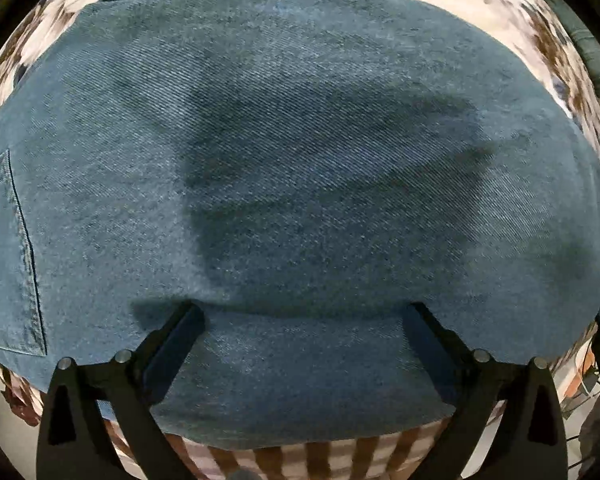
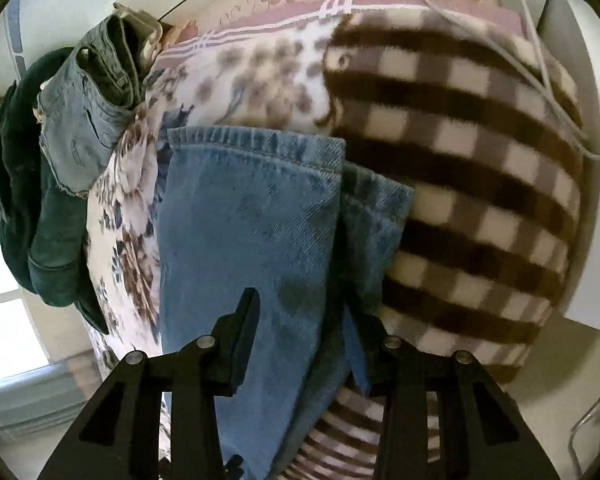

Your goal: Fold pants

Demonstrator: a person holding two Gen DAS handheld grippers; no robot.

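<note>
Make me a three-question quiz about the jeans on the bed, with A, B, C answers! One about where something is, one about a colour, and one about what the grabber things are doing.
1. Where is the pile of other clothes in the right wrist view?
A. Left of the blue jeans
B. On the checked blanket
C. Under the gripper

2. What colours is the checked blanket?
A. Red and yellow
B. Brown and cream
C. Green and black

3. How is the left hand-held gripper?
A. Shut tight on a sock
B. Out of view
C. Open, fingers spread over the denim

Answers:
1. A: the pile of other clothes sits at the bed's edge, left of the blue jeans.
2. B: the checked blanket shows dark brown and cream squares.
3. C: the left hand-held gripper has its fingers wide apart with denim between them.
</note>
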